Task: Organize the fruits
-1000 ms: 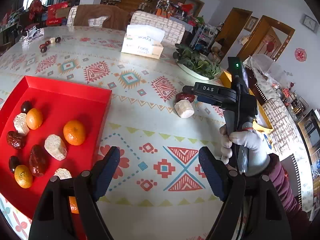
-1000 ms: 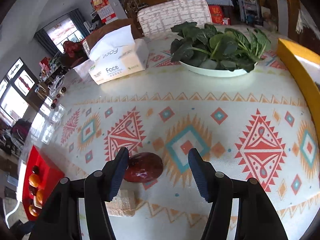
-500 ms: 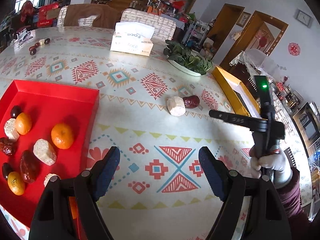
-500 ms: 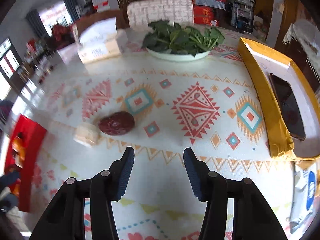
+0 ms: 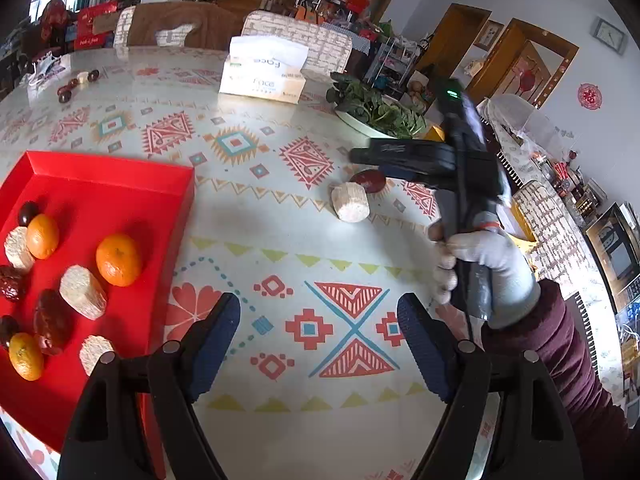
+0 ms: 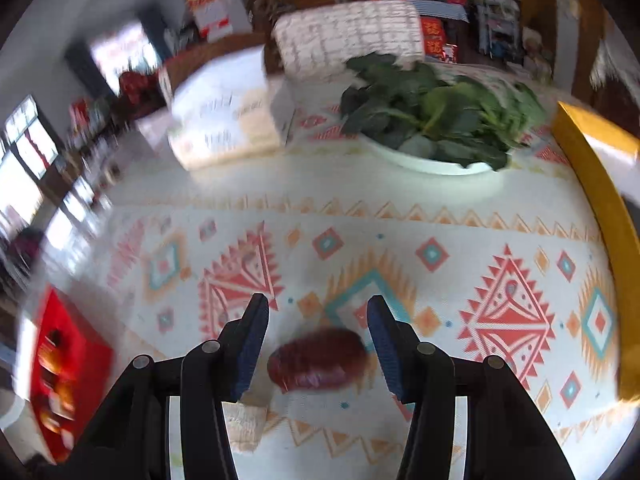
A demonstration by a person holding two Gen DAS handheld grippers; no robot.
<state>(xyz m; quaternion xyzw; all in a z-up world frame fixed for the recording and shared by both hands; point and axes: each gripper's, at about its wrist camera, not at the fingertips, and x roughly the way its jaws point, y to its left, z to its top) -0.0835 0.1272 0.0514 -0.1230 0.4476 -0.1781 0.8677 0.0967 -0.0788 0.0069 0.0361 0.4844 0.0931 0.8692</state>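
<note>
We hold the right gripper (image 6: 316,334) low over the table (image 5: 280,220), tipped downward so that the red date (image 6: 318,360) sits in the gap between its fingers; its jaws have just been narrowing, yet a sliver of cloth shows on either side of the date, so we judge the pads are not pressing on it and nothing is gripped. The date lies well to the right of the red tray (image 5: 104,184), just behind the pale cut chunk (image 5: 350,202), the two touching or nearly so, which is likely why we come at the date from above and behind instead of sweeping across. The left gripper (image 5: 320,340) waits just right of the tray's near corner with its jaws wide and nothing between them, probably kept clear to leave room for the carry. The tray already holds oranges, dates and pale chunks, so we take these two strays as the nearest ones left to sort. The right wrist view is smeared, so contact is hard to judge; the chunk is half hidden behind the left finger there. From the left wrist view the right gripper's body covers part of the date, and our own fingers cut off the tray's near edge.
</note>
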